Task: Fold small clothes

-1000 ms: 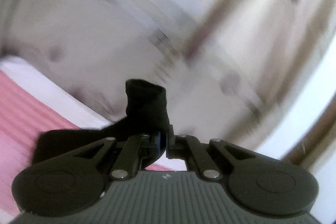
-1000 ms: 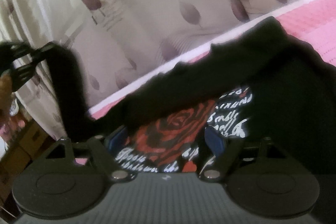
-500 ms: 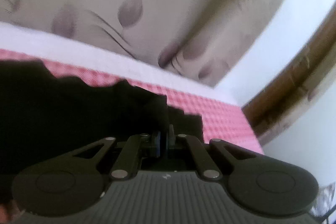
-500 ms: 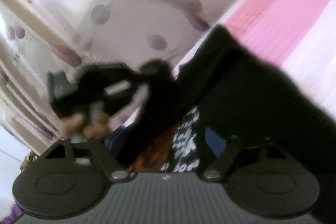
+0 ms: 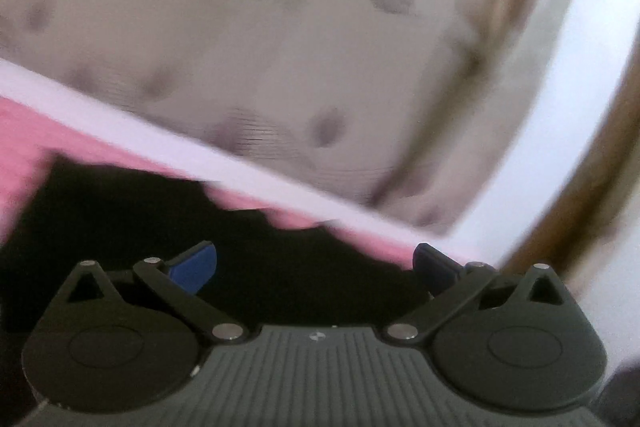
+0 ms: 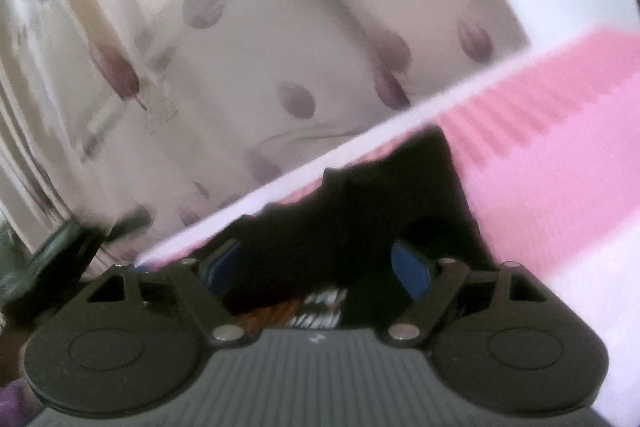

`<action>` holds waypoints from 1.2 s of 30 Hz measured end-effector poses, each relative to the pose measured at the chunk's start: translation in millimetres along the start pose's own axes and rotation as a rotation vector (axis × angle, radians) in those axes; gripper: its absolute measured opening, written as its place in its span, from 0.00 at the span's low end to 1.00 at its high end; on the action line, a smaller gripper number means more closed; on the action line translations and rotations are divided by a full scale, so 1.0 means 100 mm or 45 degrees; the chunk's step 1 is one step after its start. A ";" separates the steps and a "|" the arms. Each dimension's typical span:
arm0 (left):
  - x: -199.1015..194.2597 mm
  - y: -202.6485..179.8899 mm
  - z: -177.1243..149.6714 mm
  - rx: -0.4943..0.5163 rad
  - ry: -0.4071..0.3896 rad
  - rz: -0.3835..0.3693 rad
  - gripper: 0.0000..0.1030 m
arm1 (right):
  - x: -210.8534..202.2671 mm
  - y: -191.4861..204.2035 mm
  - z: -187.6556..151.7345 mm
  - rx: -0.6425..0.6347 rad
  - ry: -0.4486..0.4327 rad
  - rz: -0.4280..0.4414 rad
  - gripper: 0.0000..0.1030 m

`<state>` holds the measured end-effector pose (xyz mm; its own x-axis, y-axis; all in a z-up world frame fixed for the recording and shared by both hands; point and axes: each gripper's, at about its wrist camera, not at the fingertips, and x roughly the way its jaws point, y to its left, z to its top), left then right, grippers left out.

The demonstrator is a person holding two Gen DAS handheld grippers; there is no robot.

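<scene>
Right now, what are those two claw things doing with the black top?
Left gripper open, over black printed cotton garment. Right gripper open above it too. Garment lies on pink ribbed bedspread. Nothing in the way.

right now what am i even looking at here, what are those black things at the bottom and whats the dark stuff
Each picture comes from a camera mounted on a hand-held gripper, looking forward along its two fingers. The black discs and bars at the bottom are the tool itself. One view shows the left gripper, the other the right gripper. Both have their blue-tipped fingers spread open, holding nothing. The dark stuff is a black garment with a red and white print, lying on a pink ribbed bed cover. Behind is a leaf-patterned curtain.
</scene>
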<state>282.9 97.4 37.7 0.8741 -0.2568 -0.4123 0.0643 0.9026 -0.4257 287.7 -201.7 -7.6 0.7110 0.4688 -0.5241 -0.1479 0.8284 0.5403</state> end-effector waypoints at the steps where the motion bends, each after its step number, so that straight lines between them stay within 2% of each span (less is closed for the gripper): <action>1: -0.08 0.11 -0.08 0.020 -0.003 0.054 1.00 | 0.14 0.05 0.07 -0.072 0.017 -0.019 0.80; 5: -0.36 0.55 -0.41 0.004 -0.045 0.193 1.00 | 0.69 0.08 0.24 -0.197 0.150 -0.092 0.79; 6: -0.39 0.61 -0.45 -0.017 -0.054 0.218 1.00 | 0.81 0.07 0.26 -0.203 0.184 -0.110 0.75; 7: -0.37 0.69 -0.49 -0.040 -0.059 0.244 1.00 | 0.92 0.07 0.27 -0.212 0.216 -0.112 0.69; 9: -0.41 0.84 -0.53 -0.138 -0.052 0.255 1.00 | 1.15 0.08 0.24 -0.255 0.320 -0.157 0.20; 10: -0.40 0.90 -0.52 -0.188 -0.059 0.236 1.00 | 1.23 0.06 0.22 -0.258 0.353 -0.196 0.15; 12: -0.40 0.96 -0.50 -0.219 -0.084 0.258 1.00 | 1.19 0.06 0.22 -0.246 0.325 -0.169 0.09; 14: -0.41 0.98 -0.49 -0.228 -0.089 0.259 1.00 | 1.00 0.07 0.31 -0.250 0.219 -0.145 0.05; 16: -0.43 0.98 -0.49 -0.230 -0.094 0.258 1.00 | 0.81 0.05 0.41 -0.252 0.118 -0.156 0.04; 18: -0.45 0.98 -0.51 -0.238 -0.103 0.251 1.00 | 0.71 -0.01 0.52 -0.281 0.051 -0.218 0.04; 21: -0.46 0.98 -0.50 -0.246 -0.108 0.248 1.00 | 0.73 -0.20 0.58 -0.250 0.088 -0.253 0.04; 23: -0.44 0.98 -0.52 -0.249 -0.111 0.247 1.00 | 0.74 -0.32 0.58 -0.154 0.105 -0.199 0.04; 25: -0.45 0.98 -0.52 -0.254 -0.114 0.245 1.00 | 0.72 -0.43 0.58 -0.027 0.129 -0.092 0.05; 26: -0.45 0.97 -0.52 -0.255 -0.115 0.247 1.00 | 0.71 -0.49 0.58 0.056 0.156 -0.014 0.11; 28: -0.46 0.97 -0.52 -0.254 -0.115 0.245 1.00 | 0.73 -0.49 0.55 0.104 0.177 0.014 0.38; 29: -0.46 0.97 -0.52 -0.255 -0.115 0.245 1.00 | 0.74 -0.45 0.53 0.066 0.179 -0.003 0.62; 30: -0.46 0.97 -0.52 -0.256 -0.116 0.244 1.00 | 0.76 -0.41 0.51 0.024 0.184 -0.010 0.73; 32: -0.46 0.97 -0.52 -0.258 -0.117 0.244 1.00 | 0.83 -0.32 0.47 -0.043 0.213 0.003 0.73; 35: -0.46 0.97 -0.52 -0.254 -0.116 0.246 1.00 | 0.96 -0.18 0.38 -0.159 0.266 -0.051 0.72; 36: -0.45 0.97 -0.52 -0.253 -0.115 0.247 1.00 | 1.02 -0.14 0.34 -0.200 0.289 -0.049 0.65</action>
<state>224.1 178.8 -27.1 0.9009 -0.0463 -0.4314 -0.1957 0.8441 -0.4991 385.4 -176.2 -46.3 0.5488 0.4779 -0.6859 -0.2411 0.8761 0.4175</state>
